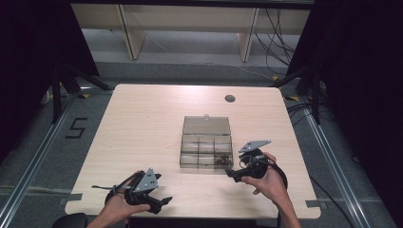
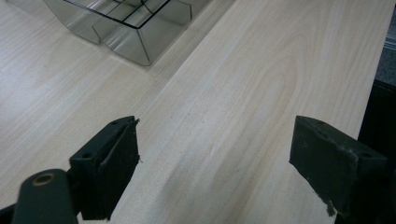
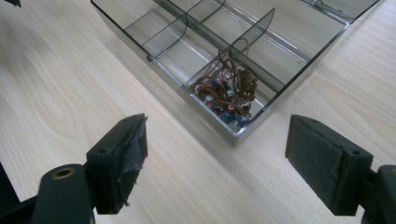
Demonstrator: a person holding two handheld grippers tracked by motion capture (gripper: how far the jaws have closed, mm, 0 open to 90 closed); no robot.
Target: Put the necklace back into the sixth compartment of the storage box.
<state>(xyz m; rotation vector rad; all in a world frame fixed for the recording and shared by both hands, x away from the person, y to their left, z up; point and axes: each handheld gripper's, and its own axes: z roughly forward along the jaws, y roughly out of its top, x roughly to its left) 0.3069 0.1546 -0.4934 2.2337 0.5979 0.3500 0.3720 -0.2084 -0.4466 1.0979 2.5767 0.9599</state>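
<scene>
A clear smoky plastic compartment box (image 1: 206,148) sits open mid-table on the pale wooden table (image 1: 142,123), a tangle of brown cord and coloured beads (image 3: 227,91) in its near-right compartment. The right gripper (image 3: 233,163) hovers just before it, jaws wide apart and empty. The left gripper (image 2: 215,168), likewise spread, hangs over bare wood near the front edge.

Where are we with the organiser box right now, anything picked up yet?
Done: the clear organiser box lies open, lid flat behind it, with a tangle of beaded cord in its near right corner compartment. In hand: nothing; left gripper and right gripper are open over bare table. Left: any handling of the cord.
</scene>
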